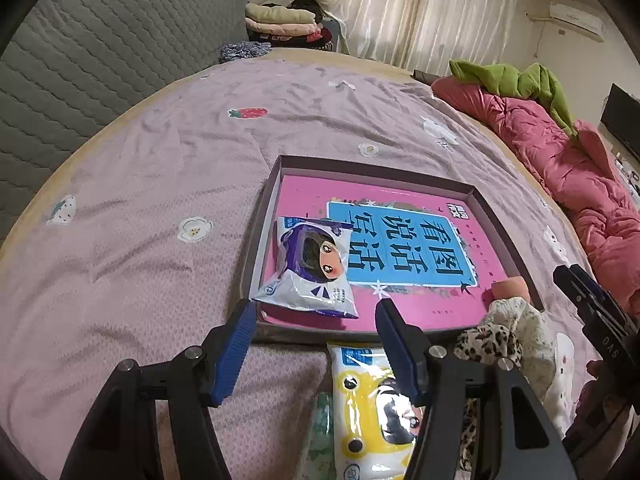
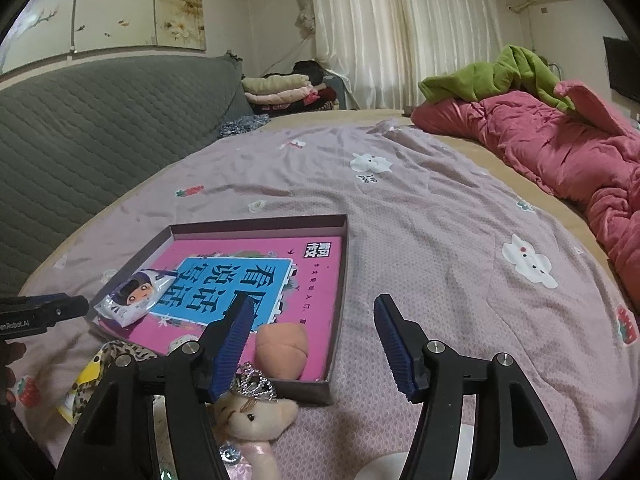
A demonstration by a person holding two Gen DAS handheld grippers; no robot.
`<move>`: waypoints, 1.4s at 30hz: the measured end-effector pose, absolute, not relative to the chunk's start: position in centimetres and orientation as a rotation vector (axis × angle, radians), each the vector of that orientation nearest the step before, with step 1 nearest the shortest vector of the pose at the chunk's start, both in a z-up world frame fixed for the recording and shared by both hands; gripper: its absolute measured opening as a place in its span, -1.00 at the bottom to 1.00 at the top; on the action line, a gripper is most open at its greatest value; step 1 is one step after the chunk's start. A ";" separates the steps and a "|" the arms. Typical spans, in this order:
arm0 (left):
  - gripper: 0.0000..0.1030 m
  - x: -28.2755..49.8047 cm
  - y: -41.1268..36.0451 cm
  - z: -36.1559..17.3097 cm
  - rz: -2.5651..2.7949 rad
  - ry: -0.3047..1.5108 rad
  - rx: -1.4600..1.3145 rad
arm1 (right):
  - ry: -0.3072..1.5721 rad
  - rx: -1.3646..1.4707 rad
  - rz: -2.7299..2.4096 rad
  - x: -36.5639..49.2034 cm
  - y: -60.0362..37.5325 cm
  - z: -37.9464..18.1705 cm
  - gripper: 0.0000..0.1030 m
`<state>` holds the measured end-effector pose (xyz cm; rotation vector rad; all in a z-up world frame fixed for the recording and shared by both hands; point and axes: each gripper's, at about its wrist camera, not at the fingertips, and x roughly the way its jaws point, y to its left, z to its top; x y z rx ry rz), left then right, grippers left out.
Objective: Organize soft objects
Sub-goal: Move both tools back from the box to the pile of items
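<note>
Left claw (image 1: 316, 316) stands apart, empty, over the near edge of the shallow box (image 1: 500, 216); purple wipes packet (image 1: 310, 266) lies inside its near-left corner. Right claw (image 2: 312, 312) is opening, empty, above the box's near-right corner, beside the peach plush (image 2: 282, 346).

bedsheet (image 2: 440, 216): matt woven cloth, lightly creased
tray (image 1: 504, 216): matt cardboard walls
book cover (image 1: 304, 196): smooth, glossy printed paper
purple wipes pack (image 1: 308, 268): shiny plastic film, crinkled
yellow wipes pack (image 1: 368, 408): glossy plastic film
plush bear (image 2: 252, 416): soft fuzzy fabric
gripper pads (image 2: 232, 344): ribbed blue rubber
quilt (image 2: 560, 148): puffy pink cloth
</note>
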<state>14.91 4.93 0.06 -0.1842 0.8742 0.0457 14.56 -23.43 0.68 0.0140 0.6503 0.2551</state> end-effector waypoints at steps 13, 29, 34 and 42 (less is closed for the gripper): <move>0.20 12.7 5.4 0.0 0.033 0.895 -0.196 | 0.624 -0.015 0.272 12.4 -22.8 1.6 0.27; 0.20 10.3 3.8 0.1 -0.017 0.919 -0.171 | 0.623 -0.024 0.301 9.1 -21.6 2.6 0.27; 0.20 9.6 3.2 -0.2 -0.036 0.931 -0.162 | 0.620 -0.013 0.342 7.6 -20.7 3.1 0.27; 0.20 8.5 3.0 -0.9 -0.055 0.962 -0.156 | 0.622 -0.088 0.463 4.6 -17.2 3.3 0.28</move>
